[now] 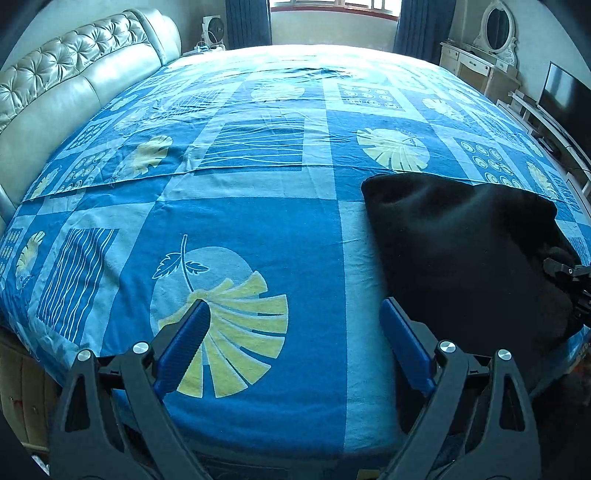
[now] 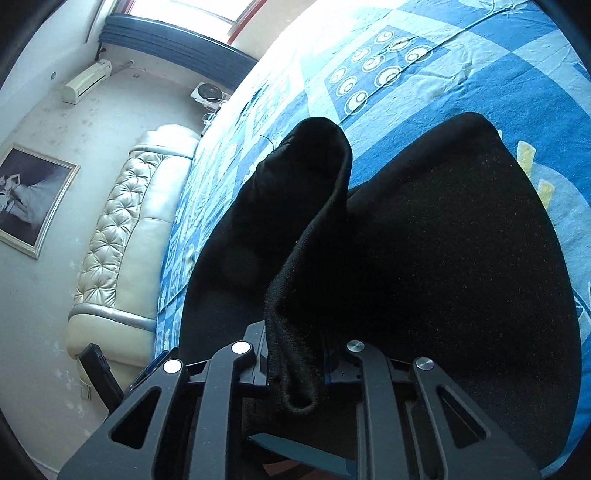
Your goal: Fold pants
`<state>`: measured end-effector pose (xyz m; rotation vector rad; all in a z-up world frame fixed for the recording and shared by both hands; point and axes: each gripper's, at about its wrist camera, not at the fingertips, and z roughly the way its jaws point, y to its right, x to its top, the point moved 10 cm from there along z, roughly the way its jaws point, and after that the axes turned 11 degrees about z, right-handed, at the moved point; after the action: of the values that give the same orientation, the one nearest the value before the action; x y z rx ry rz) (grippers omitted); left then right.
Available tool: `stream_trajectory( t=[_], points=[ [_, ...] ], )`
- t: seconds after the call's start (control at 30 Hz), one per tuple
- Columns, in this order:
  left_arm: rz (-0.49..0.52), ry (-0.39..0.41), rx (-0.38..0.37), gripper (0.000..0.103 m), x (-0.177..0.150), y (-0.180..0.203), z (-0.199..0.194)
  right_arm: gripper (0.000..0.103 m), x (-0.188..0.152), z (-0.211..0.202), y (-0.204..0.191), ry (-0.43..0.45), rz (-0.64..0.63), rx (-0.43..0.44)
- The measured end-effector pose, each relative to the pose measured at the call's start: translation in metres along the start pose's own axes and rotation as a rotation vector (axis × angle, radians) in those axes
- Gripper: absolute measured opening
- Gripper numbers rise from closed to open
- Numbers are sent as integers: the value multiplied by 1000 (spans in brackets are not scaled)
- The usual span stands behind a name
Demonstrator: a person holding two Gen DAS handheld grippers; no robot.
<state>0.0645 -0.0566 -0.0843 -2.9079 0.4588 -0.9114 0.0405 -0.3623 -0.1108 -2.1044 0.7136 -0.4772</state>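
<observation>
The black pants lie folded into a compact dark bundle on the bed's near right part. My left gripper hovers open over the blue sheet, its blue pads wide apart and bare, the right pad just beside the bundle's near left corner. In the right wrist view my right gripper is shut on a raised edge of the pants, which stands up between its fingers as a ridge above the rest of the cloth. Part of the right gripper shows at the bundle's right side in the left wrist view.
The bed carries a blue sheet with leaf and circle prints. A tufted headboard runs along the left. A dresser with an oval mirror and a television stand on the right. A window lies beyond the far edge.
</observation>
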Motion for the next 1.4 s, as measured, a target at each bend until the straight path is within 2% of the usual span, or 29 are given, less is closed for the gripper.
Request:
stream_trajectory(
  t=[0.37,0.63,0.93,1.07,1.17,1.4],
  points=[
    [-6,-1,1,93,0,-3,-1,14,18,-48,-26,89,-60,42],
    [-7,-11,-2,93,-2,-2,1,14,25,-76,4,151,-14,18],
    [-2,-15,-5,93,-5,1,3,13,22,-70,51,134,61,-29],
    [-3,-11,-18,93,-6,5,3,13,19,-64,68,111,106,-13],
    [-4,-4,-45,93,-7,11,2,13,20,-64,76,102,133,16],
    [-54,1,-217,93,-7,37,3,13,20,-65,83,83,143,63]
  ],
)
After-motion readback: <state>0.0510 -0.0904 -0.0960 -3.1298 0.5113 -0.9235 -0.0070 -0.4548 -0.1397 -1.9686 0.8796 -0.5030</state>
